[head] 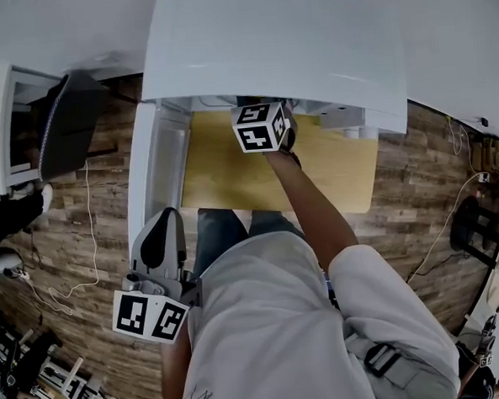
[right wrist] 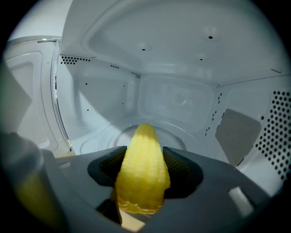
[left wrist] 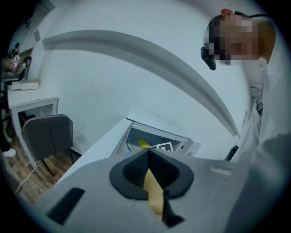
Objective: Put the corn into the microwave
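We find right gripper [right wrist: 144, 176] clamped on corn [right wrist: 142, 154] inside microwave [right wrist: 182, 100], corn apparently not yet resting. Risk: early release lets rounded corn roll toward opening. Left gripper [left wrist: 149, 172] jaws together, empty.

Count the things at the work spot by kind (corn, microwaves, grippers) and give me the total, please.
corn: 1
microwave: 1
grippers: 2 (left gripper, jaws together; right gripper, jaws on the corn)
Total: 4
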